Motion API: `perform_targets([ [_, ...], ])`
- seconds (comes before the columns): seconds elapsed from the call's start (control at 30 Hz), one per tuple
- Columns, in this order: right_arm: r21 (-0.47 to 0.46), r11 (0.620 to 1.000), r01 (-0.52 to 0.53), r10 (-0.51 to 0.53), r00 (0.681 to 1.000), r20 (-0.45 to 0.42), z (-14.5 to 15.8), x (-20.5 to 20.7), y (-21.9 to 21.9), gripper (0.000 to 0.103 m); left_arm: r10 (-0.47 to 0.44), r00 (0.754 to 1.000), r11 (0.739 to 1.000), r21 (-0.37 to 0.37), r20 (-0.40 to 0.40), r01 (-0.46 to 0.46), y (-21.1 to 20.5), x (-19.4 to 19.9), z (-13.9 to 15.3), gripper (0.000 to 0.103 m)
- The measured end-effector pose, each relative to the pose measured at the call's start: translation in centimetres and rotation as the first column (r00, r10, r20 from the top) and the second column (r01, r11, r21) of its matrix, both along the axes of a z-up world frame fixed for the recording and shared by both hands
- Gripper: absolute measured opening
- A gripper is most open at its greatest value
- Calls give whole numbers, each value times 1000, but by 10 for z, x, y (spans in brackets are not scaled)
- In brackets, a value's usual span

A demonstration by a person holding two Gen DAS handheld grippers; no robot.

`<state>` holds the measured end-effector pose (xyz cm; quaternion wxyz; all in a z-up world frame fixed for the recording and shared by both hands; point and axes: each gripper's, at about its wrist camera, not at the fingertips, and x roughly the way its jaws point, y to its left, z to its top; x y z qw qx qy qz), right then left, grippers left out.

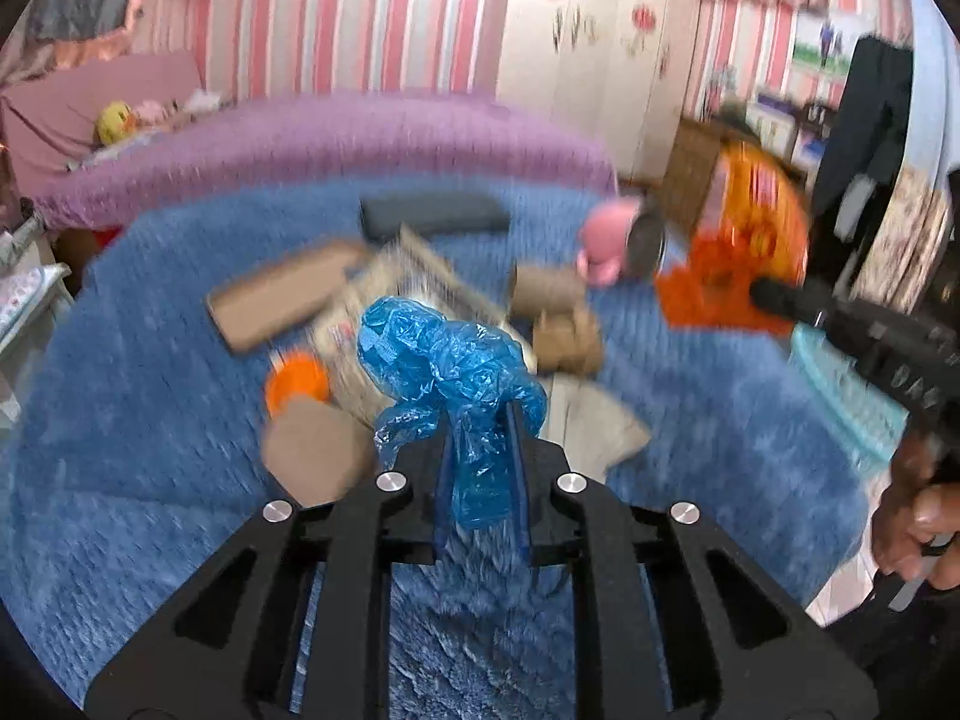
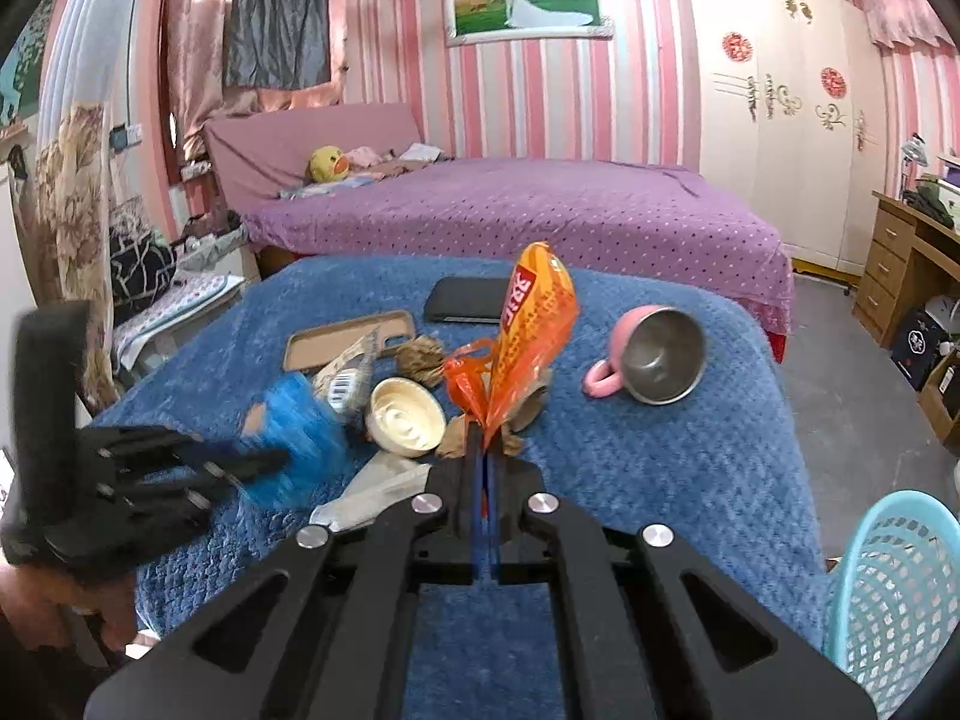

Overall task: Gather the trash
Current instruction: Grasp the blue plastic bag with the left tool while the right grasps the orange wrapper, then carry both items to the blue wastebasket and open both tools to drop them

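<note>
On the blue blanket (image 2: pixel 690 450), one pink mug (image 2: pixel 651 360), one phone (image 2: pixel 465 299)

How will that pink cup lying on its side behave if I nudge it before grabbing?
The pink cup lies tipped on the soft blue blanket, so it would probably roll a little. Its handle touches the blanket and may stop it. The metal-looking lining suggests it is rigid, not fragile.

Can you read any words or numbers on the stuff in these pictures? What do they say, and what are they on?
Orange snack wrapper: white characters on a red patch, too tilted to read.
Grey packet: a barcode label, digits too small to read.
Blue plastic bag: a faint printed patch, too blurred to read.
Red round wardrobe stickers: a decorative sign, too small to read.
Nothing else has readable text.
</note>
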<state>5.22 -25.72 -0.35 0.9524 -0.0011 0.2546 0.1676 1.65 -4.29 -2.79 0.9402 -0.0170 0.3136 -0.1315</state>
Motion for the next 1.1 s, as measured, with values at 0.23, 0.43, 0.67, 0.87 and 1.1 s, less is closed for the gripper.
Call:
perform_targets([
  [0.23, 33, 999, 35, -36, 999, 37, 11, -9, -25, 1, 49, 991, 997, -67, 127, -41, 8, -15, 25, 14],
  [0.43, 38, 998, 42, -44, 997, 61, 18, -17, -32, 1, 49, 988, 996, -82, 144, -37, -1, -14, 31, 14],
  [0.67, 56, 996, 74, -77, 995, 68, 27, -18, -42, 1, 55, 985, 996, -84, 161, -42, -8, -14, 36, 14],
  [0.87, 70, 990, 124, -130, 989, 78, 40, -21, -49, 1, 71, 984, 994, -96, 161, -56, -7, -13, 34, 14],
  [1.1, 61, 985, 161, -166, 983, 84, 39, -25, -62, 1, 61, 986, 996, -74, 153, -50, -17, -9, 34, 14],
])
